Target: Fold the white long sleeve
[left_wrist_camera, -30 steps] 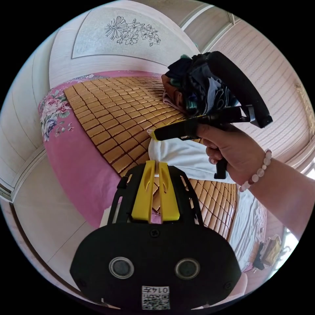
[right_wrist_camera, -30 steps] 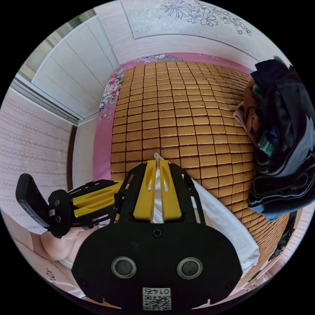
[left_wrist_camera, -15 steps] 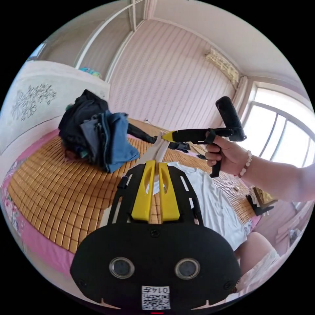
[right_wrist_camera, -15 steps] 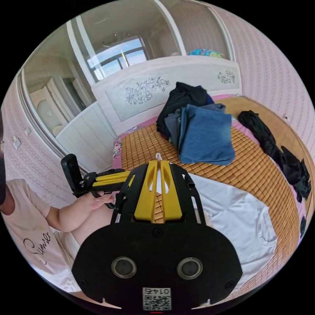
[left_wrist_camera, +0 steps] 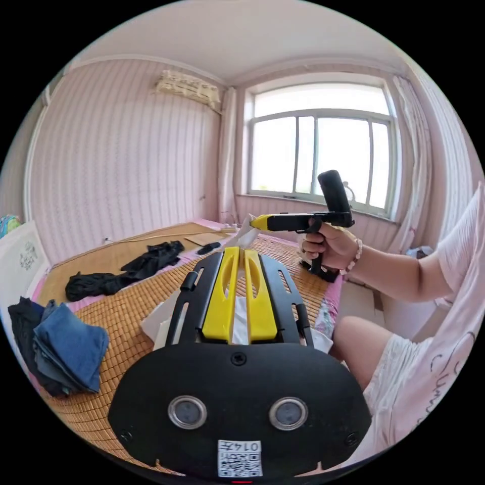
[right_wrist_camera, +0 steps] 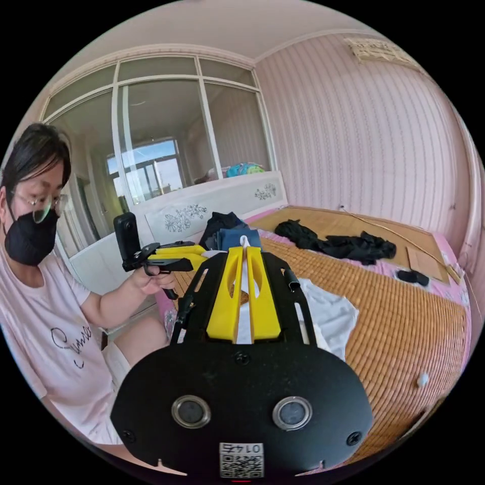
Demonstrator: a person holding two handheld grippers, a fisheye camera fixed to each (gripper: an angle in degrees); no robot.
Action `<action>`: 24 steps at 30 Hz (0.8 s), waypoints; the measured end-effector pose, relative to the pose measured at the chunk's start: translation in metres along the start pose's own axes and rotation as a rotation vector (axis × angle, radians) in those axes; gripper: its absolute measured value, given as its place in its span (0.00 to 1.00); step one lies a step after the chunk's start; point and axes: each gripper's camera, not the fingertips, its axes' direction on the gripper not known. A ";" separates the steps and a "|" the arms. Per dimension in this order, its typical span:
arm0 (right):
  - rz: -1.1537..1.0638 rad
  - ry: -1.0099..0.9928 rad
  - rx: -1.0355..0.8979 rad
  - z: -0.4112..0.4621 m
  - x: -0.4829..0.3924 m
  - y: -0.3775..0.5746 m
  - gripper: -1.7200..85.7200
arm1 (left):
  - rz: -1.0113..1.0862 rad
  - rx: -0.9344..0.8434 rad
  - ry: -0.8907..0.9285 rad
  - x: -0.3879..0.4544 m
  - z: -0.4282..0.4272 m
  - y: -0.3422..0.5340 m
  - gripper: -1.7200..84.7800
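Lifted off the bamboo mat (right_wrist_camera: 404, 323) since before, the white long sleeve (right_wrist_camera: 328, 316) hangs pinched in both clenched tools, left hand-held gripper (left_wrist_camera: 238, 257) and right hand-held gripper (right_wrist_camera: 244, 255); next, I judge, lay it flat ahead.

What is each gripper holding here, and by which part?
Both the left gripper and right gripper are shut on an edge of the white shirt, lifted off the mat.
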 end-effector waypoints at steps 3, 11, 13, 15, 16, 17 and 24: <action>0.200 0.051 -0.181 -0.003 0.033 0.093 0.03 | 0.083 -0.172 0.070 0.062 0.072 0.034 0.02; 0.358 0.073 -0.501 0.026 0.069 0.215 0.03 | 0.003 -0.449 0.253 0.133 0.182 0.111 0.02; 0.321 0.092 -0.605 0.034 0.073 0.221 0.03 | -0.038 -0.466 0.275 0.129 0.190 0.113 0.02; 0.262 0.164 -0.786 0.045 0.083 0.227 0.02 | -0.060 -0.477 0.274 0.118 0.193 0.114 0.02; 0.244 0.194 -0.815 0.047 0.086 0.227 0.02 | -0.080 -0.468 0.246 0.105 0.191 0.115 0.02; 0.195 0.252 -0.845 0.052 0.093 0.223 0.02 | -0.102 -0.455 0.198 0.086 0.186 0.115 0.02; -0.052 0.144 -0.577 0.154 0.141 0.099 0.08 | -0.142 -0.507 -0.226 -0.060 0.186 0.120 0.02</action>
